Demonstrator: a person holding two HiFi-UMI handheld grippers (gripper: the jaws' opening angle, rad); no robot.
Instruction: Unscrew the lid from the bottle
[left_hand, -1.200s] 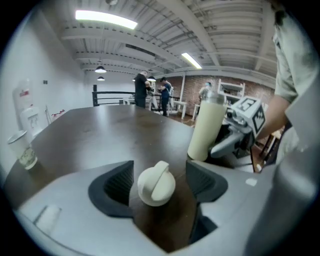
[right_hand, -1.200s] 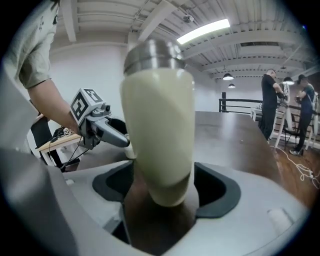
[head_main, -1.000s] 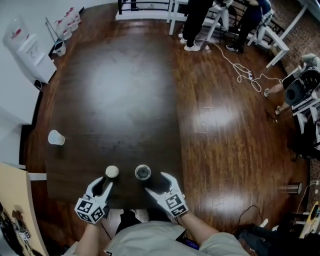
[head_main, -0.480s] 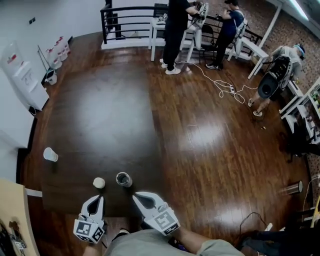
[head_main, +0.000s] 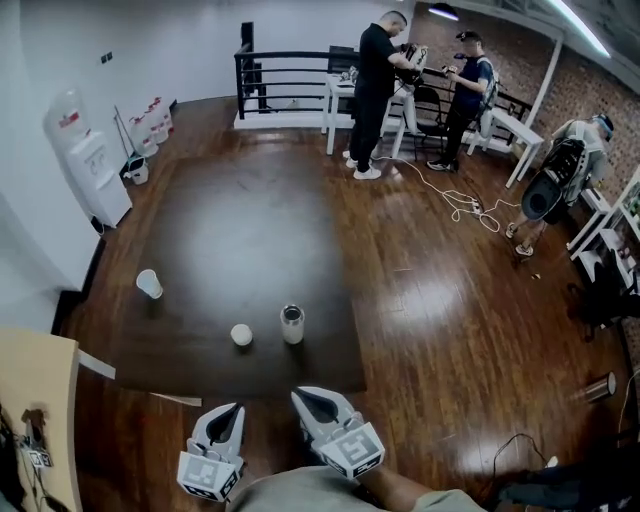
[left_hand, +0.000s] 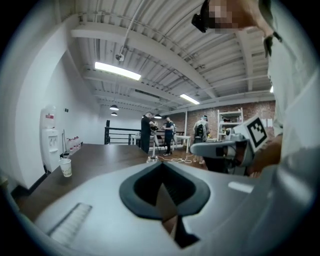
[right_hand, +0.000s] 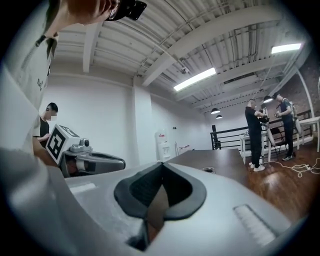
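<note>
The open metal bottle (head_main: 291, 324) stands upright near the front of the dark table (head_main: 240, 230). Its pale round lid (head_main: 241, 334) lies on the table just left of it, apart from it. My left gripper (head_main: 231, 411) and right gripper (head_main: 312, 397) hover side by side in front of the table's near edge, close to my body, both shut and empty. In the left gripper view the jaws (left_hand: 161, 166) meet with nothing between them. The right gripper (right_hand: 161, 165) is likewise shut and empty in its own view, where the bottle's rim (right_hand: 208, 170) peeks over it.
A paper cup (head_main: 149, 283) stands at the table's left edge. A water dispenser (head_main: 90, 160) is against the left wall. Two people (head_main: 378, 90) stand by a white desk and railing at the back, with cables (head_main: 465, 208) on the wood floor.
Both grippers have drawn back from the lid and the bottle toward my body, rising, and their jaws have shut empty. The lid stays on the table.
</note>
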